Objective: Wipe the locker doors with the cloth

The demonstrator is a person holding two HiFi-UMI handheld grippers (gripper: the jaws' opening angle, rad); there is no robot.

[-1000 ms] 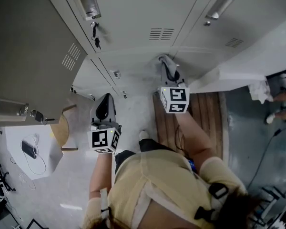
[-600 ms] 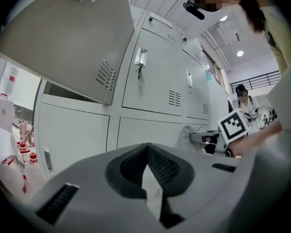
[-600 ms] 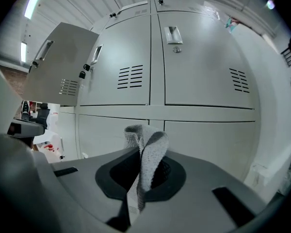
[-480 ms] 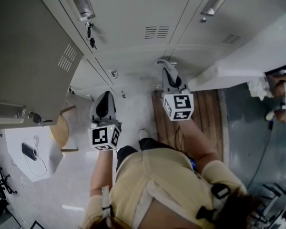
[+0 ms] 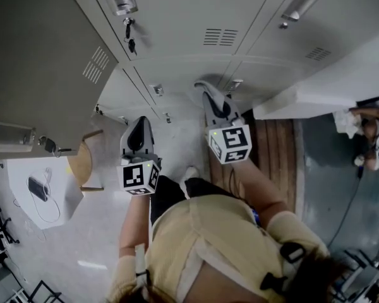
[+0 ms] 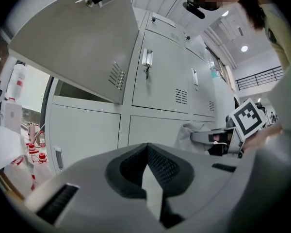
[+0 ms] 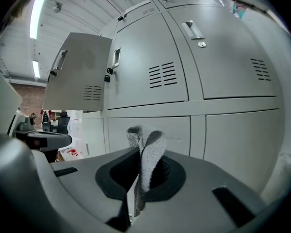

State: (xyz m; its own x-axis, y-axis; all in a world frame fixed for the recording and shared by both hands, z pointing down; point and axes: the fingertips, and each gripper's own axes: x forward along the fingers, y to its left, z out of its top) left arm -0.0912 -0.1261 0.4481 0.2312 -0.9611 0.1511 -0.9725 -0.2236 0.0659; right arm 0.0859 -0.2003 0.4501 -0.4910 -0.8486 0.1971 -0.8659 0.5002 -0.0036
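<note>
Right gripper view: the right gripper pinches the cloth, which stands ahead of its jaws facing a lower locker door. The left gripper is pressed together, empty. Most doors probably remain unwiped.

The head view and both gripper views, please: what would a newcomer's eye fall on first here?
Most striking is the grey cloth pinched in the jaws of the right gripper, held near the lower locker doors. At the upper left, one locker door stands wide open, and keys hang from the closed door beside it. The left gripper is held back from the lockers, jaws together and empty.
</note>
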